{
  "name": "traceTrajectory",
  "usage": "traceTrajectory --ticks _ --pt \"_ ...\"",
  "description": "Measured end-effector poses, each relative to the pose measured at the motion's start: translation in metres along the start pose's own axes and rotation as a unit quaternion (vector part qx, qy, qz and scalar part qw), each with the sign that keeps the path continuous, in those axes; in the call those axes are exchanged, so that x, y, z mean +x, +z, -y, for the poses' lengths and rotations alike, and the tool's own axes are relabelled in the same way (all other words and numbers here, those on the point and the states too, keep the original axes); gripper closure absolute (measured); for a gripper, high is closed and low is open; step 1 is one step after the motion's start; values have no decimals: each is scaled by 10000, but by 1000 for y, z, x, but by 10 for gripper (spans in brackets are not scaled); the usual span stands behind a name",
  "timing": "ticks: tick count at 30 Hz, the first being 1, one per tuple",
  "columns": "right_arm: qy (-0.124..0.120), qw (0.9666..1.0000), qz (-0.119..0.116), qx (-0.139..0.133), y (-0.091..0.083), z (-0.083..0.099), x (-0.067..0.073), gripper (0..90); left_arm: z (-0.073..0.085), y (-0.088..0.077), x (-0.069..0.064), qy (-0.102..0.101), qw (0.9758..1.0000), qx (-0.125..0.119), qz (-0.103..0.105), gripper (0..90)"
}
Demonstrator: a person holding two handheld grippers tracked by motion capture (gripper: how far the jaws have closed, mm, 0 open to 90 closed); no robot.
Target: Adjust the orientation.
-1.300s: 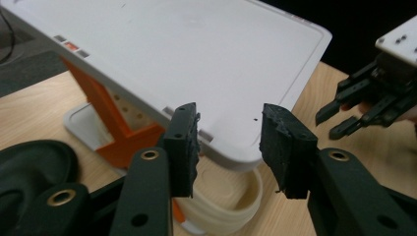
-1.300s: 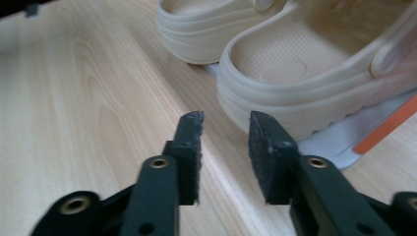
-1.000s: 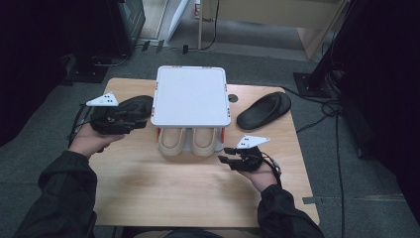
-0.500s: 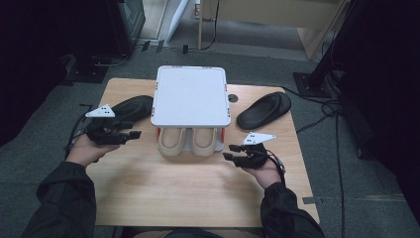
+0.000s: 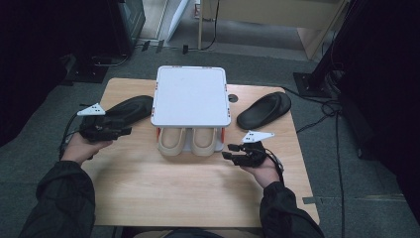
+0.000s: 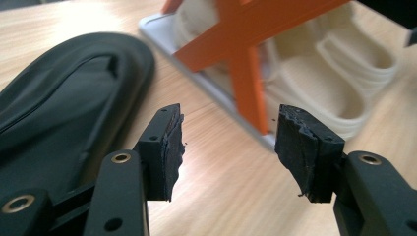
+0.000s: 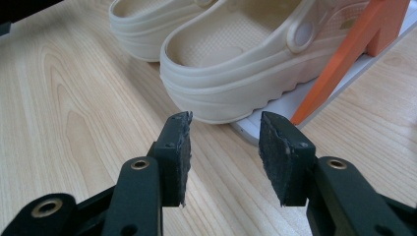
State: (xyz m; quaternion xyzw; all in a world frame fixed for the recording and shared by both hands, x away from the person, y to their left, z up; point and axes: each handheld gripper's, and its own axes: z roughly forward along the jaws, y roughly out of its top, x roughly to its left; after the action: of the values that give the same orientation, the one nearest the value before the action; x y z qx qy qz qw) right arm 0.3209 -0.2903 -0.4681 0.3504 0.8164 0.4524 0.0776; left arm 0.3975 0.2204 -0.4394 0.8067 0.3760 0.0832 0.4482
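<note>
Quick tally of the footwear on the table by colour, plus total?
Cream clogs: 2, side by side on the lower shelf of the rack: left one, right one.
Black slippers: 2, one to the left of the rack, one to its right.
Total: 4.

Two black slippers (image 5: 130, 107), two cream clogs (image 5: 172, 141), one rack (image 5: 190, 95).
</note>
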Motion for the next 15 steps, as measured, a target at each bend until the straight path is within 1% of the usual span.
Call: traceTrajectory --ticks 3,5,6,8,11,15 --pt "-13 10000 -4 -7 0 0 0 557 2 4 13 -131 9999 -18 -10 447" --pt "-11 10000 4 6 1 0 -1 557 3 7 22 -121 9999 -44 -63 481" --pt "13 10000 -1 35 2 0 0 557 4 9 26 -79 9999 -66 -111 488" --pt "6 10000 3 66 3 1 -1 557 5 12 31 -77 9999 -57 -120 493" --pt "28 10000 -16 90 4 1 0 557 7 16 38 -29 9998 7 -193 508" --pt "34 9999 -11 113 5 2 0 557 10 21 47 -117 9997 26 -230 538"
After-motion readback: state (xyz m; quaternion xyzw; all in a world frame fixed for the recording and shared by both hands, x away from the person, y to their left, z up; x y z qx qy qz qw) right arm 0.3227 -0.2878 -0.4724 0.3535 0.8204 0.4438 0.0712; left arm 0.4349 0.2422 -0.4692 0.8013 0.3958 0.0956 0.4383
